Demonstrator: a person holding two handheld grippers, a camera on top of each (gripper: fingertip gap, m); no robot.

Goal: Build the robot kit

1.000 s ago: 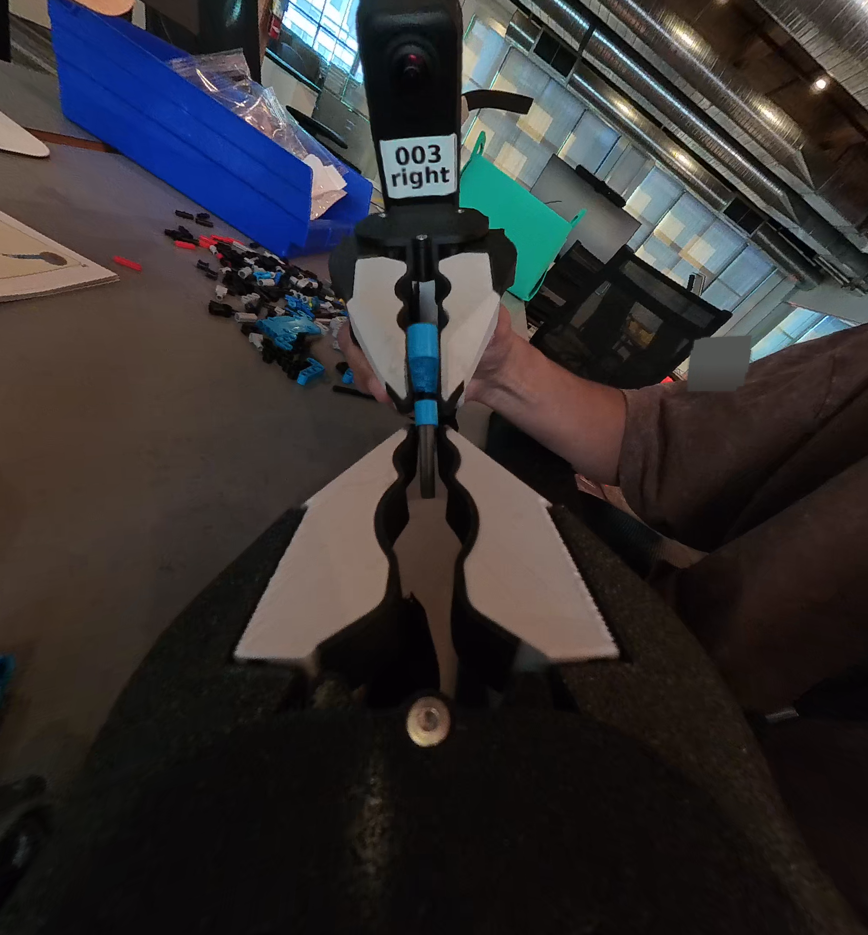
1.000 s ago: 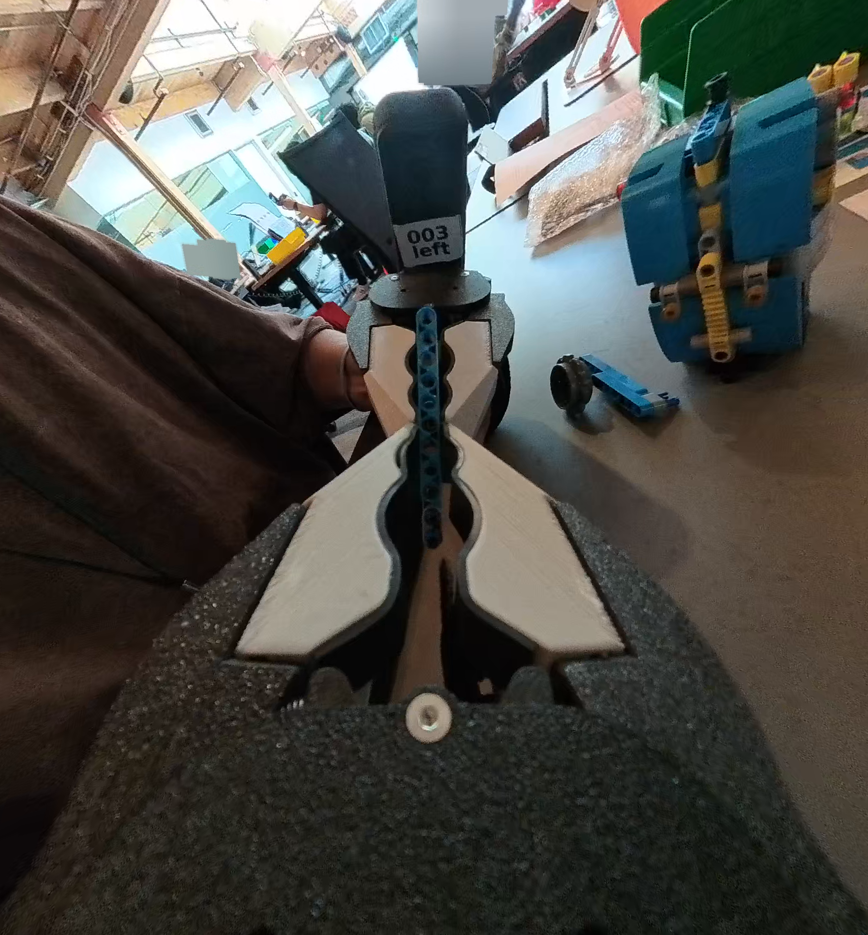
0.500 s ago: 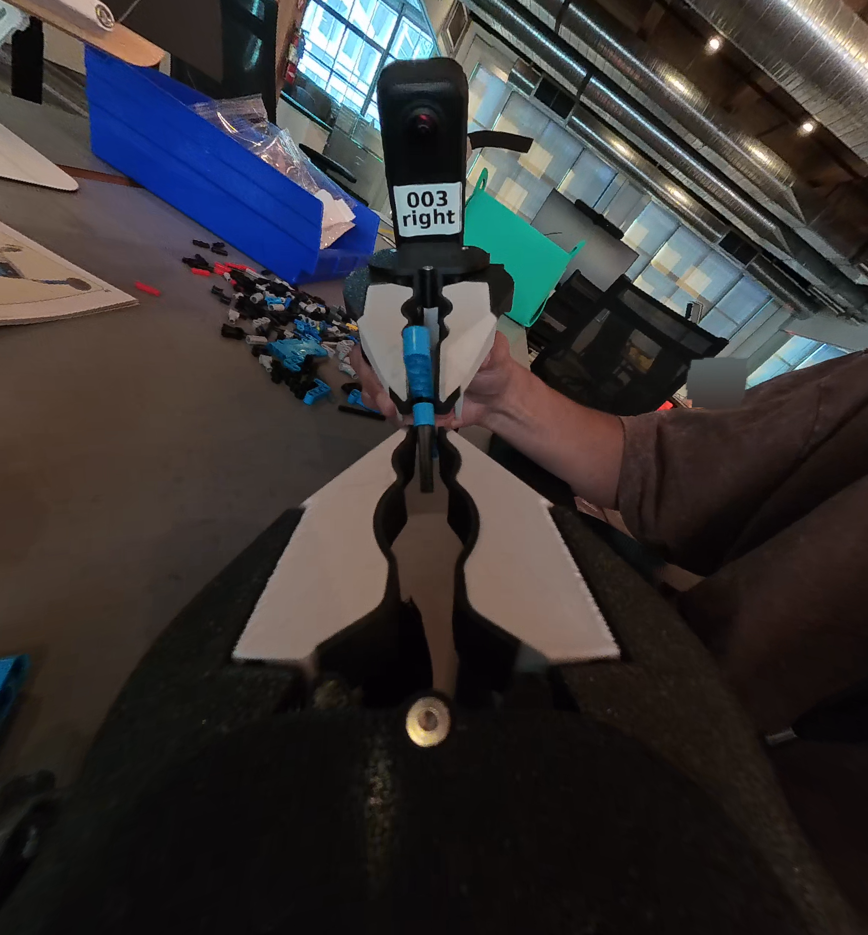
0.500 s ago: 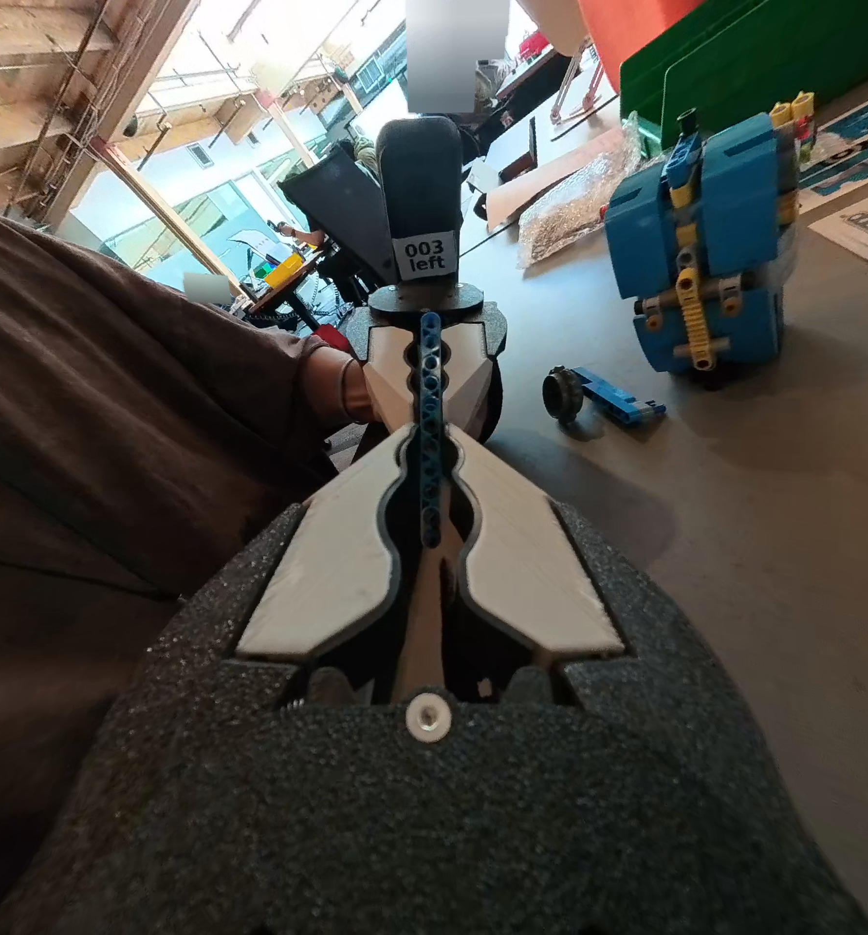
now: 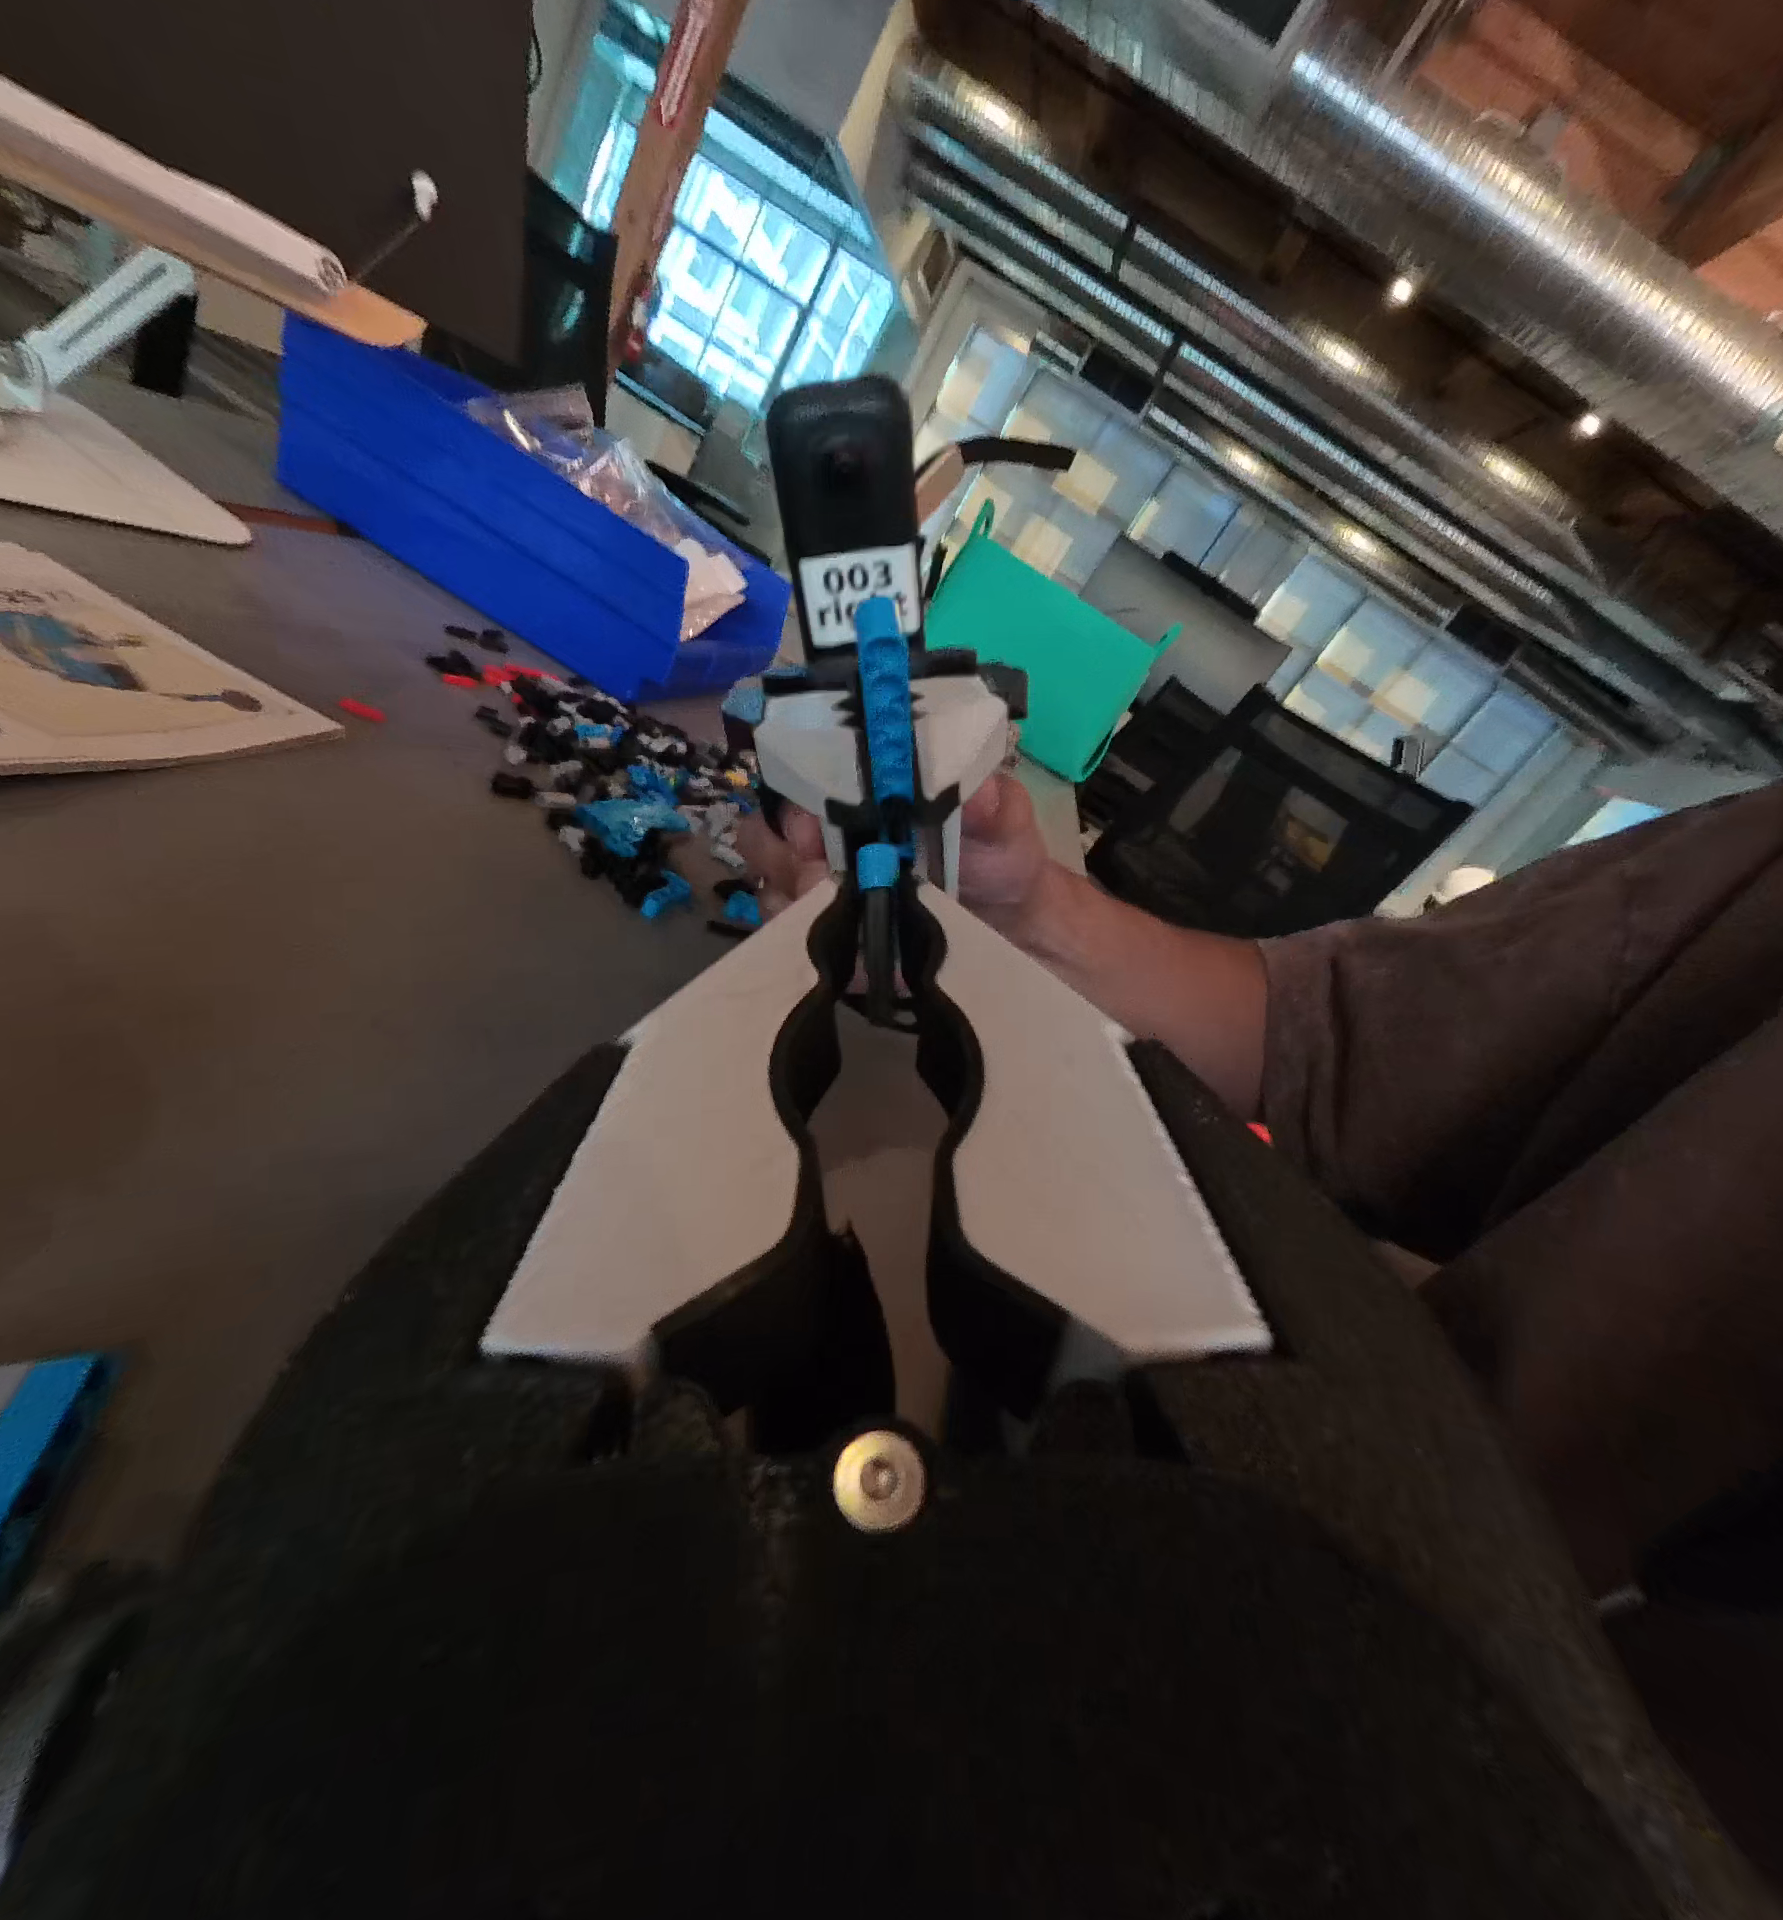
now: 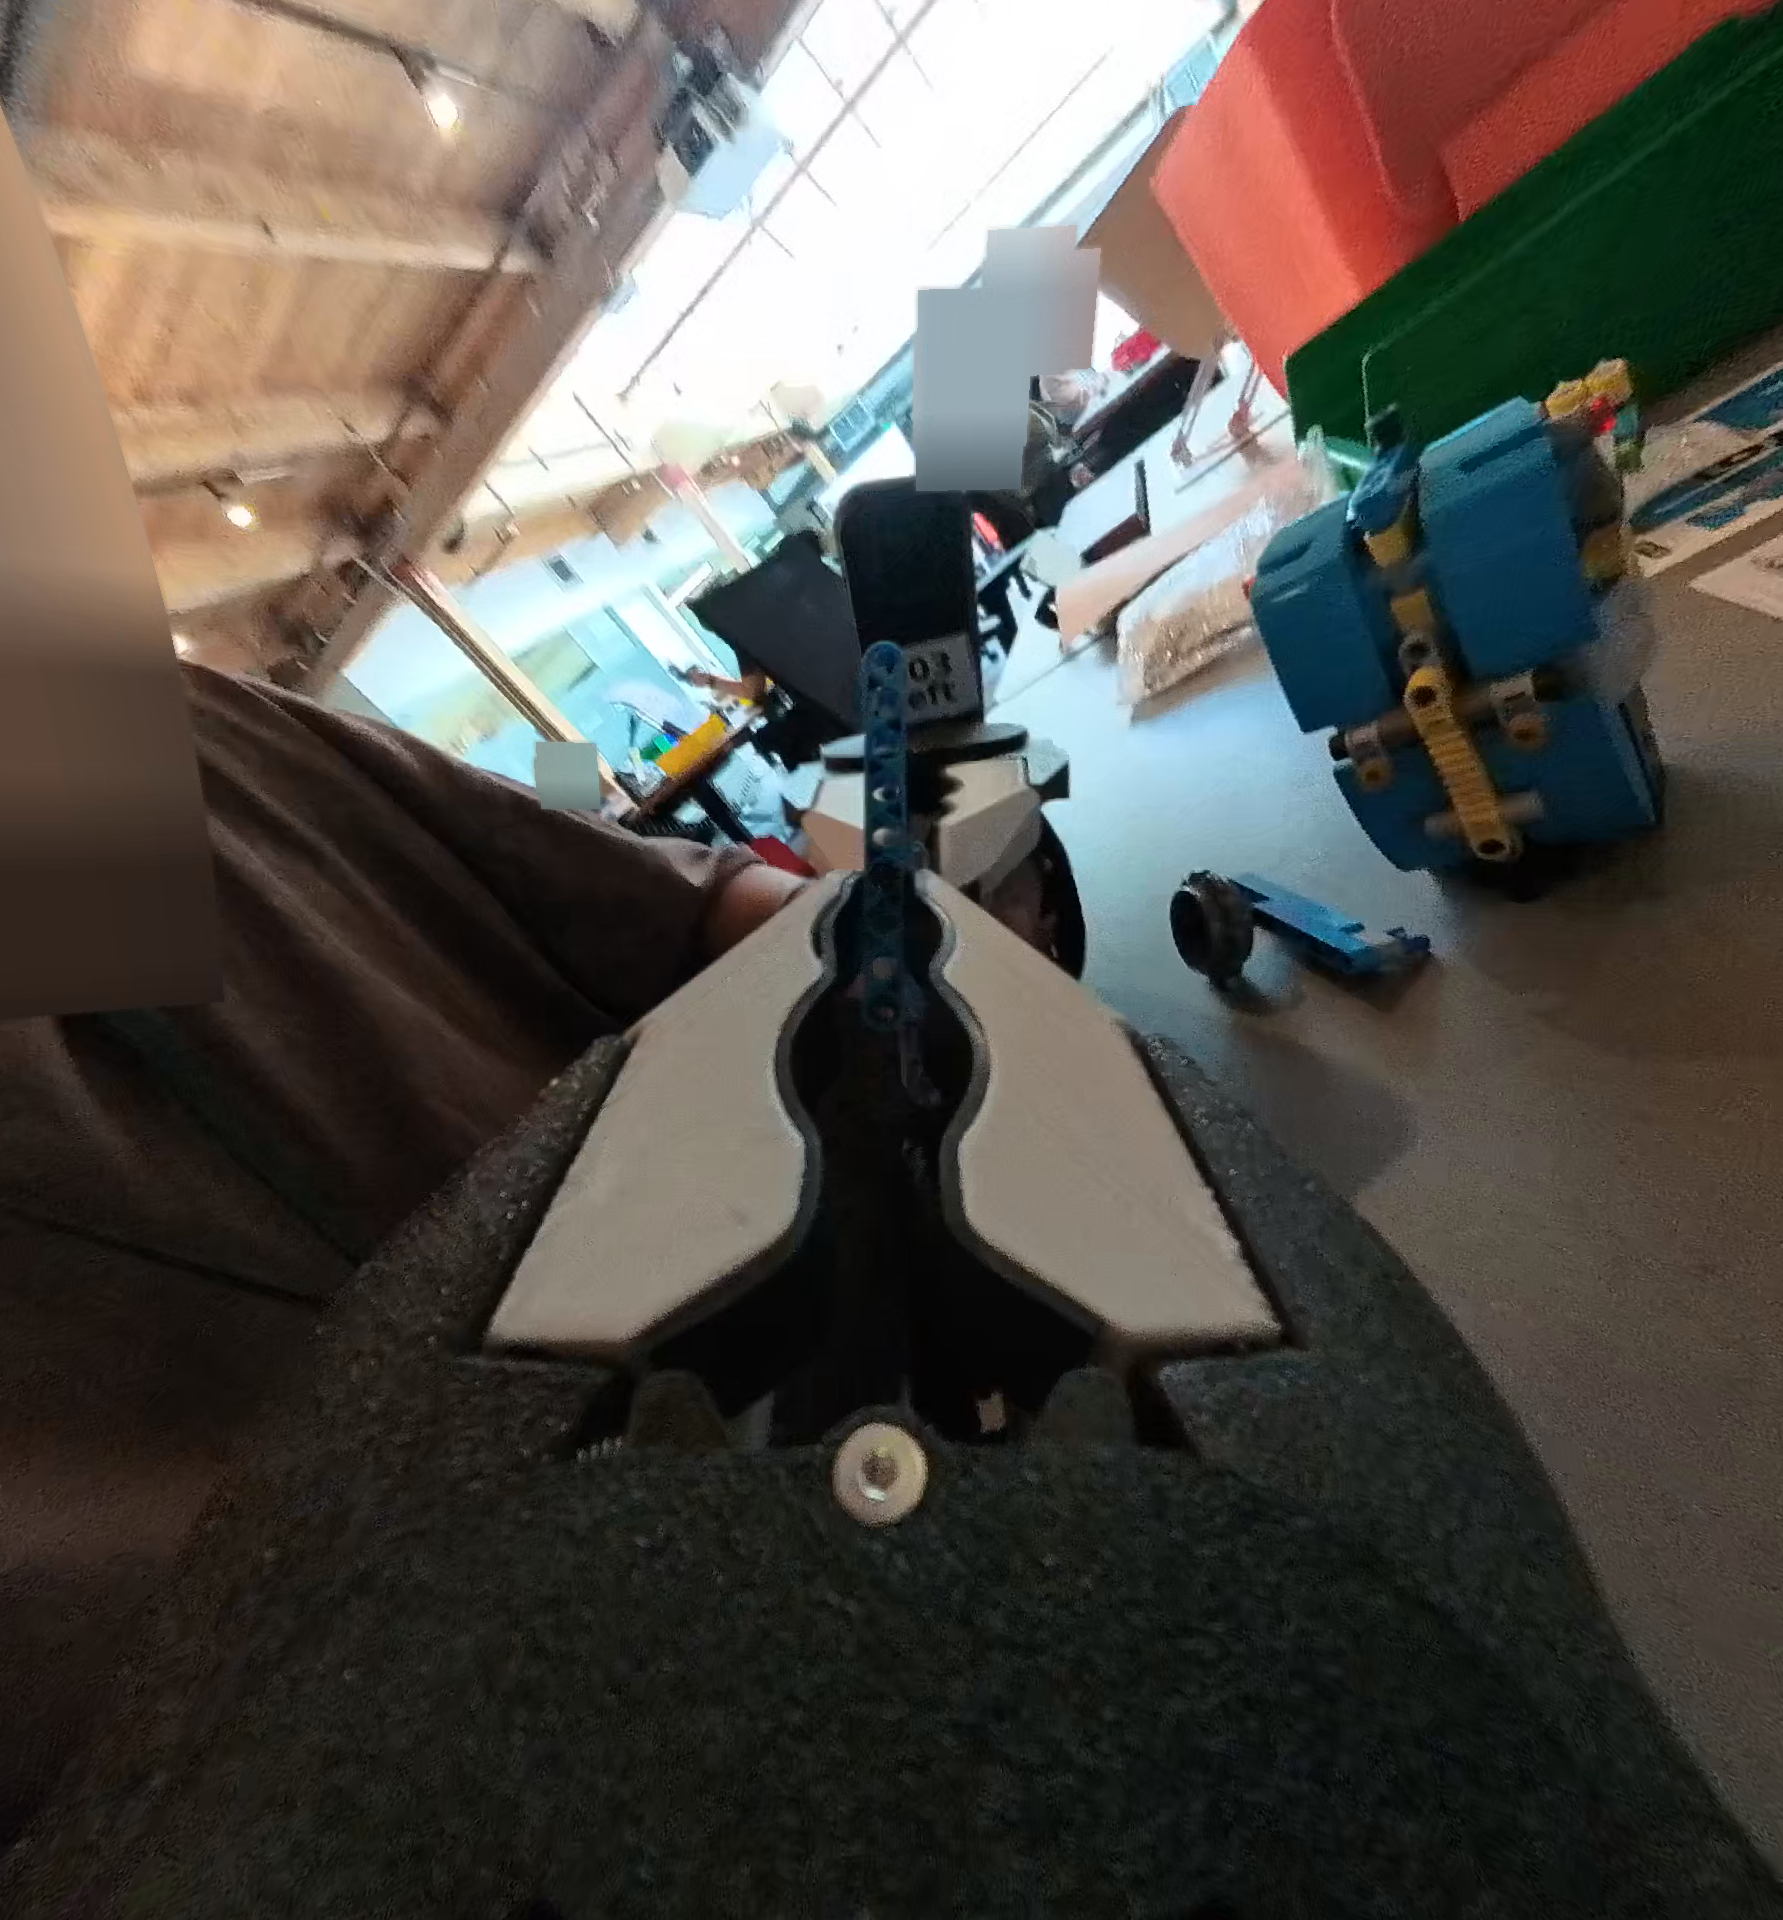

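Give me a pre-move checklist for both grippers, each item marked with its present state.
1. Left gripper shut on the black axle: ok.
2. Right gripper shut on the blue beam: ok.
3. Blue bush sits on the axle: ok.
4. Axle seated in a beam hole: cannot tell, the joint is hidden.
5. Held parts clear of the table: ok.
6. Loose parts pile and blue model apart from both grippers: ok.

Grey table [image 5: 191,1039]. Above it: exposed ducts [image 5: 1489,229], ceiling lights [image 5: 1401,289]. Beyond it: large windows [image 5: 752,301].
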